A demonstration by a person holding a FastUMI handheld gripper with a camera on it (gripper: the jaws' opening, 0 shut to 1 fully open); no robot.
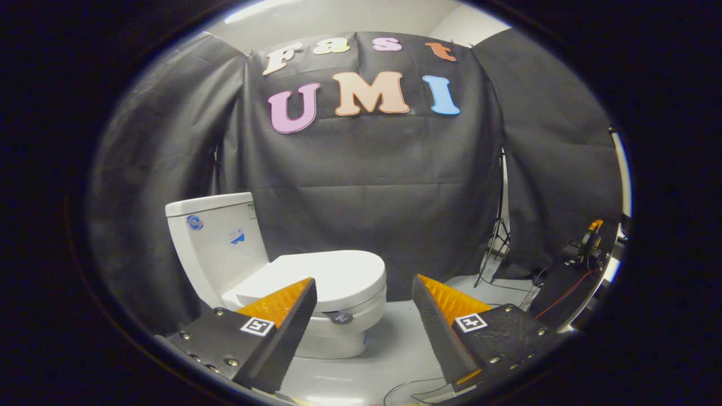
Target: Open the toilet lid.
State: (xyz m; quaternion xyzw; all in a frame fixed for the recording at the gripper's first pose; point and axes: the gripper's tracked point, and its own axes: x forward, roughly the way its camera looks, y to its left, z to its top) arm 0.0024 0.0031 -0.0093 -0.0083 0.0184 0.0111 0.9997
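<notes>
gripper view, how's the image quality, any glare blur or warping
Gripper view: strong fisheye warping bows the booth's cloth wall and floor; lighting is dim and even, with a bright strip on the ceiling; the closed toilet lid is sharp with no glare; the open gripper sits close, its fingers slightly soft.

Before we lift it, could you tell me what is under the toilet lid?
The closed lid rests on the white bowl, covering seat and inside. The gripper is open, short of it.
</notes>
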